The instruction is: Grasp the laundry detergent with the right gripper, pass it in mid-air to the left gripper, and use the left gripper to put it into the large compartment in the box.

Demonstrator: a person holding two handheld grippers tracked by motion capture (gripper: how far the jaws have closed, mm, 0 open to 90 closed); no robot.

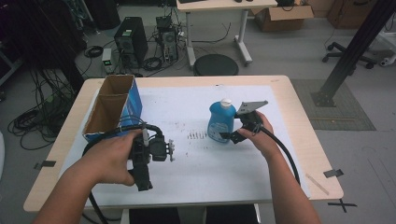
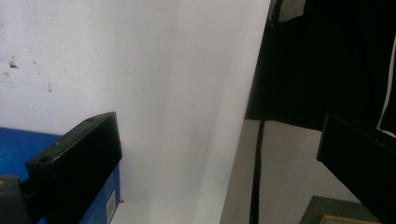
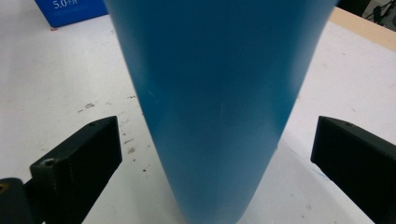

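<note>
A blue bottle (image 1: 221,122) with a white cap stands upright on the white mat (image 1: 196,168), right of centre. My right gripper (image 1: 235,136) is at its right side, low on the body. In the right gripper view the bottle (image 3: 219,93) stands between the two wide-apart jaws of the right gripper (image 3: 215,156), with a gap on each side, so it is open. My left gripper (image 1: 147,165) is held on its side over the mat's front left. The left gripper (image 2: 219,154) is open, with just the mat (image 2: 163,93) between the jaws.
An open-topped blue cardboard box (image 1: 112,109) with two compartments stands at the table's left, close to my left hand; its blue wall (image 2: 18,144) and printed side (image 3: 70,9) also show. Computer towers (image 1: 131,39), cables and a round stool (image 1: 215,64) lie beyond the far edge.
</note>
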